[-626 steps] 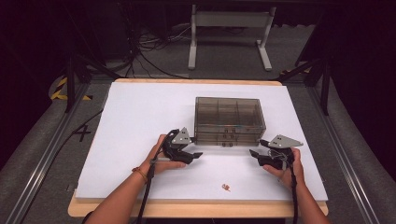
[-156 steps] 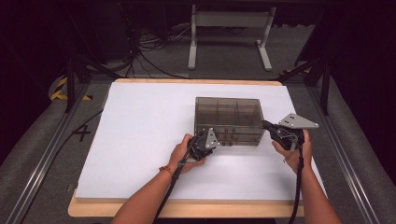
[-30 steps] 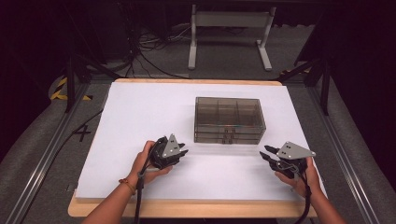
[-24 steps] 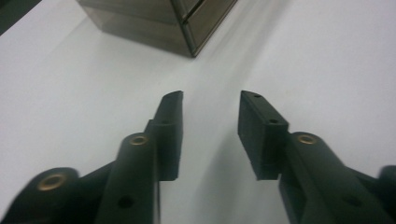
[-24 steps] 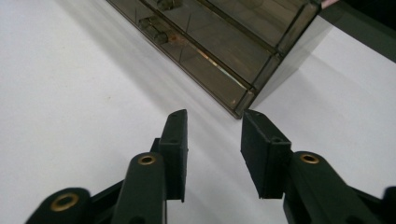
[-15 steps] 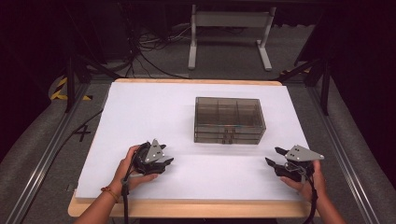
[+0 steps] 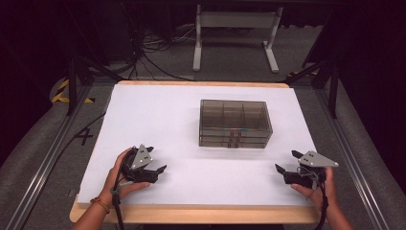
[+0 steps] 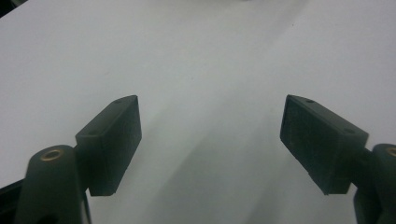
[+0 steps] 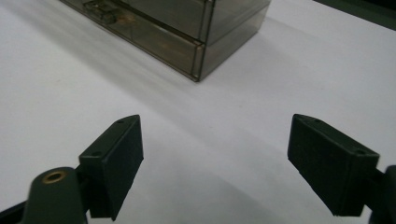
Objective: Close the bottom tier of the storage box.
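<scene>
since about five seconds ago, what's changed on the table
Both hands drew back from the smoky plastic box toward the near table edge: the left gripper to the near left, the right gripper to the near right. Their jaws have just been opening, with nothing between them. The box stayed put, closed.

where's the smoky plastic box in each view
high view: the box stands at mid table, right of centre, lid shut, beyond both grippers.
right gripper view: its near corner and latch side lie along the top edge, above the open jaws.
left gripper view: I can't make it out; bare white table cover lies ahead of the jaws.
shared landmark: the white table cover.
</scene>
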Tool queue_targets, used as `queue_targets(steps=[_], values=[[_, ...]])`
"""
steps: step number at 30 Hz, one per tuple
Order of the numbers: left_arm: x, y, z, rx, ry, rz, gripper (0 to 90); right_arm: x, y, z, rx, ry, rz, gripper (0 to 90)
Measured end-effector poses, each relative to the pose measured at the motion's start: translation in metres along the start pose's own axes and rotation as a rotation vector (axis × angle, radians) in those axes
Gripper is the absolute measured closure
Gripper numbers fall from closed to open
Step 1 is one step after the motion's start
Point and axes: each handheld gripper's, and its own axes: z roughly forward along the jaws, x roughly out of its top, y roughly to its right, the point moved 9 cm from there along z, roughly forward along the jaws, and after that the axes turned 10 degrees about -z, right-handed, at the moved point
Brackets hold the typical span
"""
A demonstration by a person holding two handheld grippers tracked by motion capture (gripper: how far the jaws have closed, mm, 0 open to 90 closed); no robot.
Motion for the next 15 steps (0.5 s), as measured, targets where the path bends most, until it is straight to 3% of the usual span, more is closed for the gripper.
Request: queue_targets(steps=[9, 12, 15], values=[[-0.019, -0.027, -0.022, 0.032, 0.029, -0.076, 13.0, -0.009, 0.022, -0.012, -0.067, 0.014, 0.058, 15.0], [-0.025, -0.034, -0.027, 0.039, 0.042, -0.120, 10.6, -0.011, 0.025, -0.013, -0.072, 0.021, 0.076, 13.8], [-0.028, -0.042, -0.034, 0.036, 0.091, -0.177, 8.2, -0.013, 0.028, -0.014, -0.091, 0.020, 0.096, 12.9]])
